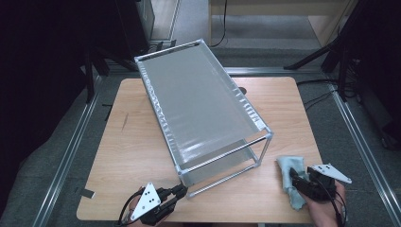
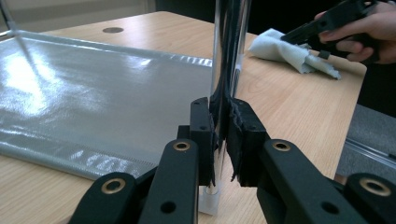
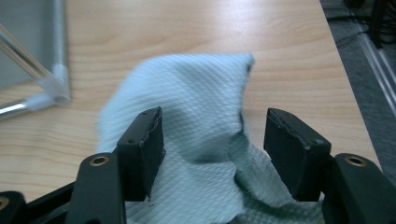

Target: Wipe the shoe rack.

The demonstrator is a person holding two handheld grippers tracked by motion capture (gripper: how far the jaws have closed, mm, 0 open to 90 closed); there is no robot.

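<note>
At the near edge of the desk [image 1: 142, 142], the left tongs [image 1: 182, 190] are clamping the near corner post [image 2: 227, 56] of the rack [image 1: 198, 99], while the right tongs [image 3: 212, 149] are standing apart over the pale cloth [image 3: 196, 93] lying at the near right, not pressing it.

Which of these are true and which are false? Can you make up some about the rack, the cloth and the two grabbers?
1. The left gripper is clamped on a post of the shelf rack. True.
2. The cloth hangs on top of the rack. False: it lies on the table beside the rack.
3. The right gripper has its jaws open over the cloth. True.
4. The cloth is bright red. False: it is pale blue-green.
</note>
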